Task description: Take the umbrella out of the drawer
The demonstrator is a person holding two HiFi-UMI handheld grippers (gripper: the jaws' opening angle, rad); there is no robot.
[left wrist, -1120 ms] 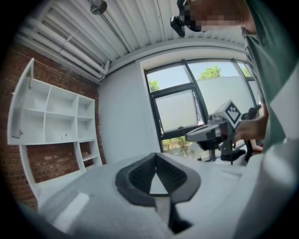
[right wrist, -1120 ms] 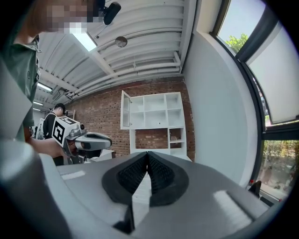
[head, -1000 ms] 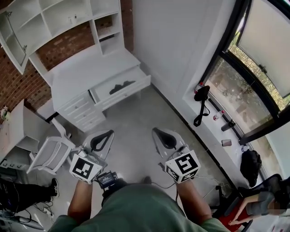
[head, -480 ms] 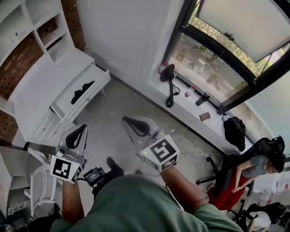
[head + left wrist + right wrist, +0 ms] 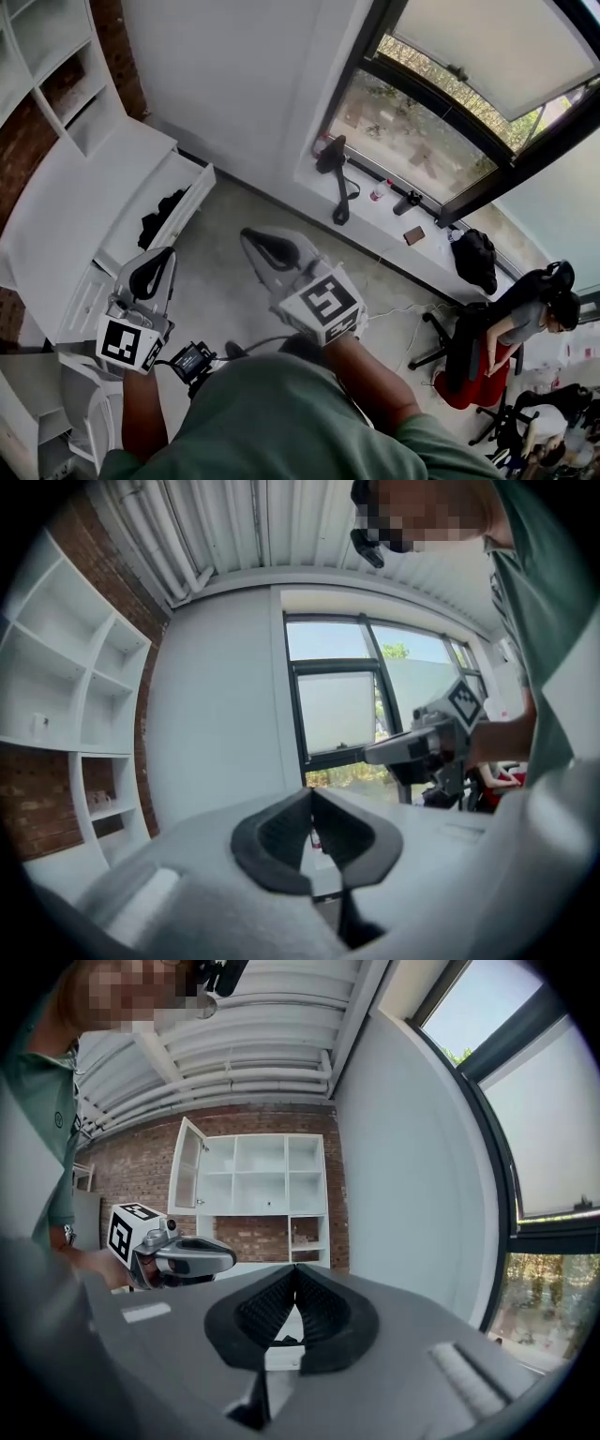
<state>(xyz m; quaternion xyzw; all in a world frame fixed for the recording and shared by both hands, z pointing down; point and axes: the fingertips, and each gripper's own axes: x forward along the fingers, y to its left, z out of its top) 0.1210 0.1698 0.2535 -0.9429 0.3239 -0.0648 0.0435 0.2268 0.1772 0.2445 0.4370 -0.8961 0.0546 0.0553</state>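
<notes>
Here, at far left, a white surface (image 5: 70,206) has its drawer (image 5: 194,199) standing open, the black umbrella (image 5: 159,217) lying inside. Beside it, over the floor (image 5: 220,291), the left gripper (image 5: 161,255) has its fingers closed, empty. Further right, the right gripper (image 5: 255,240) matches it: fingers closed, empty.

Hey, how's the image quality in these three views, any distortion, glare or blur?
Head view: wide-angle bending around the window, even daylight, the umbrella in the drawer only a small dark shape. Left gripper view: fisheye circle with black corners, the left gripper close up and soft, window bright. Right gripper view: same fisheye, shelves sharp, right gripper slightly soft.
</notes>
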